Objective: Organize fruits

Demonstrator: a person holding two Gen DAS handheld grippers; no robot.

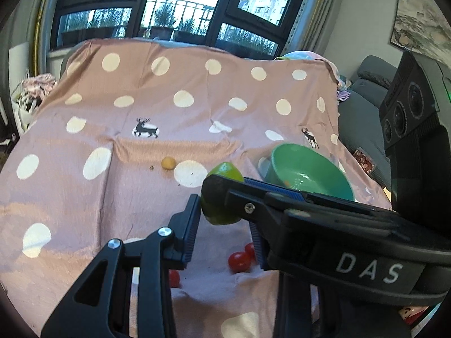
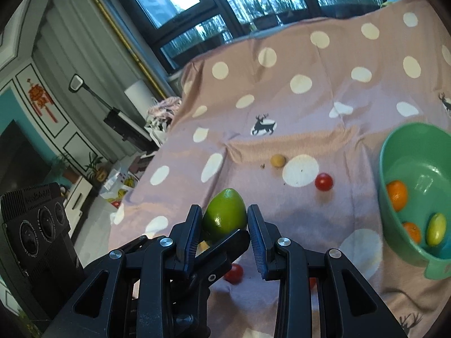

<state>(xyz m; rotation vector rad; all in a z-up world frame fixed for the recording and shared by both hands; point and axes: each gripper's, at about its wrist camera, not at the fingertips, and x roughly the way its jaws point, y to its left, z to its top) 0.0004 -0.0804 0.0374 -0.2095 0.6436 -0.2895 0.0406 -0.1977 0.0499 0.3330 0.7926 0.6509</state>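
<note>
Two views. Left wrist: pink dotted cloth, windows far, green bowl right; left gripper and right gripper both against lime.

Right wrist: right gripper fingers clamping lime; left gripper's finger crossing below, grip unclear; cherry tomato far; bowl right, holding oranges.

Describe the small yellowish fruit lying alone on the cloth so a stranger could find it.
Start at the pink polka-dot cloth and find the black deer print near its middle. Just below it, beside a big white dot, lies the small tan-yellow fruit. It is duller and paler than the red tomato nearby.
</note>
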